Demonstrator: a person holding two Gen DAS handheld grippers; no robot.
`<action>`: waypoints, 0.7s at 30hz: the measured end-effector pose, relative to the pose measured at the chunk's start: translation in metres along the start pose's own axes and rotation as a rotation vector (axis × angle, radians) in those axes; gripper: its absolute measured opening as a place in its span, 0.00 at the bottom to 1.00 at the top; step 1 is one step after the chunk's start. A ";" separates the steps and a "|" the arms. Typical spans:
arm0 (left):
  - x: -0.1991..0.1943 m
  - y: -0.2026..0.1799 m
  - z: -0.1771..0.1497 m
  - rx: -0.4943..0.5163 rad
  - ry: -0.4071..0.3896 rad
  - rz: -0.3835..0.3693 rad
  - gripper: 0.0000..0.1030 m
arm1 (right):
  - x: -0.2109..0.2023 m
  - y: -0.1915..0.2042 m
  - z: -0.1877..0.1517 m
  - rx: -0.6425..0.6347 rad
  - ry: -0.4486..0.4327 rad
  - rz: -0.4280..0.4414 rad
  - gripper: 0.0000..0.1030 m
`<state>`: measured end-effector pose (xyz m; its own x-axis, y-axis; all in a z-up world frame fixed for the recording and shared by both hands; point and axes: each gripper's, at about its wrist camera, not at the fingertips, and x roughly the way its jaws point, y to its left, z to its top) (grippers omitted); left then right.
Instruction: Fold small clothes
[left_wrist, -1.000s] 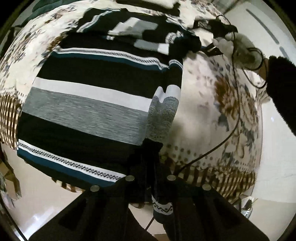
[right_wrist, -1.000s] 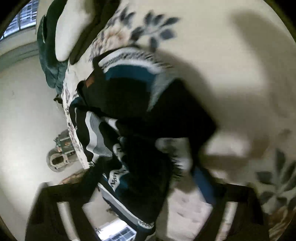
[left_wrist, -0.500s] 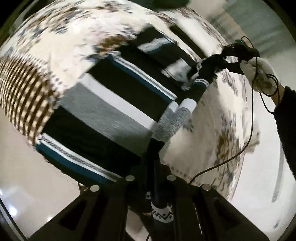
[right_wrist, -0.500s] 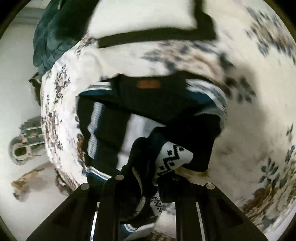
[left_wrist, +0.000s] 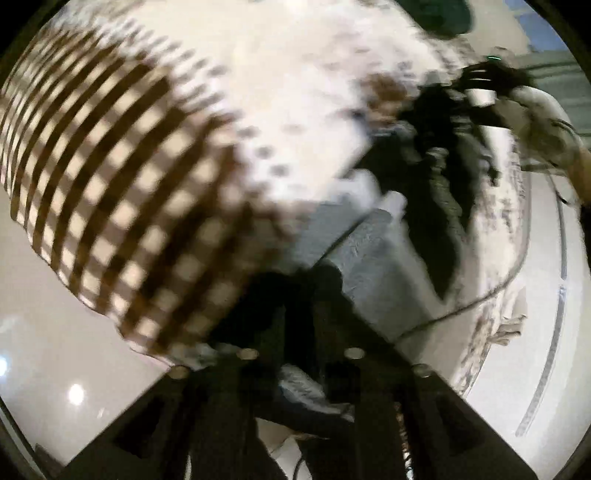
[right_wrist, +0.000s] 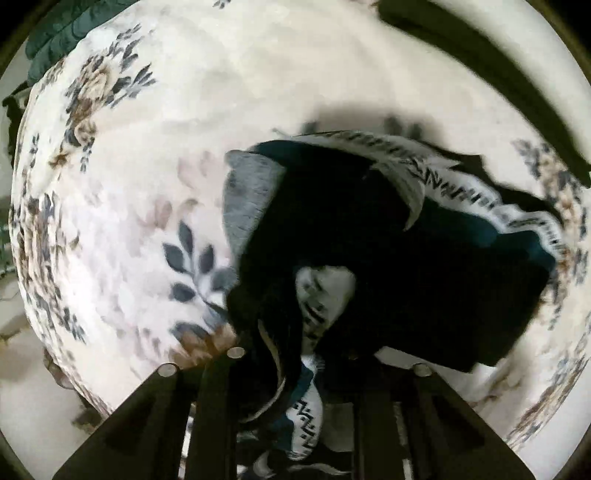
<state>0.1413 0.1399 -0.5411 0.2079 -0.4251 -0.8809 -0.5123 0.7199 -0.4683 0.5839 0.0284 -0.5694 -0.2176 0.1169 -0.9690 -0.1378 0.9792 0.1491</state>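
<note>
Compared with the earlier left wrist frame, where it lay spread flat, the black, grey and white striped knit sweater (left_wrist: 373, 254) now hangs bunched between both tools above the cream floral bedspread with brown checked border (left_wrist: 110, 192). Left gripper (left_wrist: 299, 354): jaws closed narrow on dark sweater fabric. Right gripper (right_wrist: 295, 369): jaws narrow, clamping a patterned sweater edge. Sweater body (right_wrist: 388, 258) is gathered over the bedspread (right_wrist: 129, 184). Left wrist view is motion-blurred.
</note>
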 end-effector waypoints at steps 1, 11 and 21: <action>0.003 0.009 0.004 -0.007 0.011 -0.005 0.30 | 0.000 0.000 -0.001 0.002 -0.001 0.032 0.60; 0.028 -0.023 0.005 0.215 0.003 0.066 0.06 | -0.060 -0.060 -0.133 -0.032 -0.104 0.143 0.75; 0.001 -0.034 0.000 0.215 0.039 0.092 0.18 | -0.013 -0.189 -0.265 0.161 -0.064 0.149 0.75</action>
<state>0.1591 0.1155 -0.5258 0.1339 -0.3699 -0.9194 -0.3377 0.8552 -0.3933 0.3571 -0.2018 -0.5330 -0.1617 0.2676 -0.9499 0.0489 0.9635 0.2631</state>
